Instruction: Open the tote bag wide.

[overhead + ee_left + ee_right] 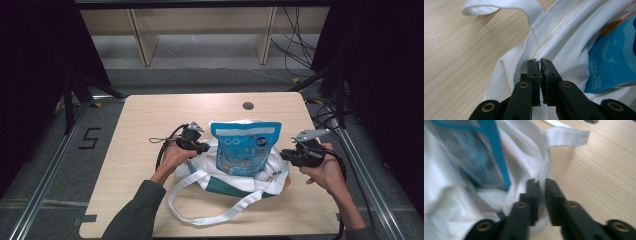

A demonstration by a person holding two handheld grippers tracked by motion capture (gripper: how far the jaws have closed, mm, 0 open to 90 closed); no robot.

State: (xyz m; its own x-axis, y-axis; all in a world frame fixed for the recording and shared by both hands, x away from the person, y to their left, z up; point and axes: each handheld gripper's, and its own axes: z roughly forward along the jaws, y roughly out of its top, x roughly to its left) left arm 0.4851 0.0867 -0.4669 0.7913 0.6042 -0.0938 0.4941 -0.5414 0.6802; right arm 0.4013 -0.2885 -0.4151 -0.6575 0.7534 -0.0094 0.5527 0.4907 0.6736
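The left gripper [540,65] has its jaws pinched tight on the white cloth of the tote bag [564,47], gripping a fold at the bag's left rim, just below the point where a white strap [506,6] is sewn on; in the high view the same left gripper [204,147] sits at the left edge of the bag, with the person's left hand [172,155] wrapped round it and a black cable looping off to the left.

The right gripper [540,186] likewise has its jaws nipped together on a thin edge of the bag's white cloth, under a strap loop [566,136]; that view is blurred; in the high view the right gripper [284,155] holds the bag's right rim, the right hand [325,167] behind it and a grey three-cornered plate on top.

Between the two grippers the tote bag [230,180] lies near the middle of the table [150,115], white with a dark green patch on its near side; its long strap [200,212] trails toward the near edge.

A blue pouch [245,147] stands upright in the bag's mouth, its top well above the rim; the left gripper view shows its blue side [614,57] with small white print reading "200g" beside characters too small to make out; the front carries a round badge that cannot be read.

A dark round hole [248,105] sits in the table's far side; a "5" [89,138] is marked on the floor to the left.
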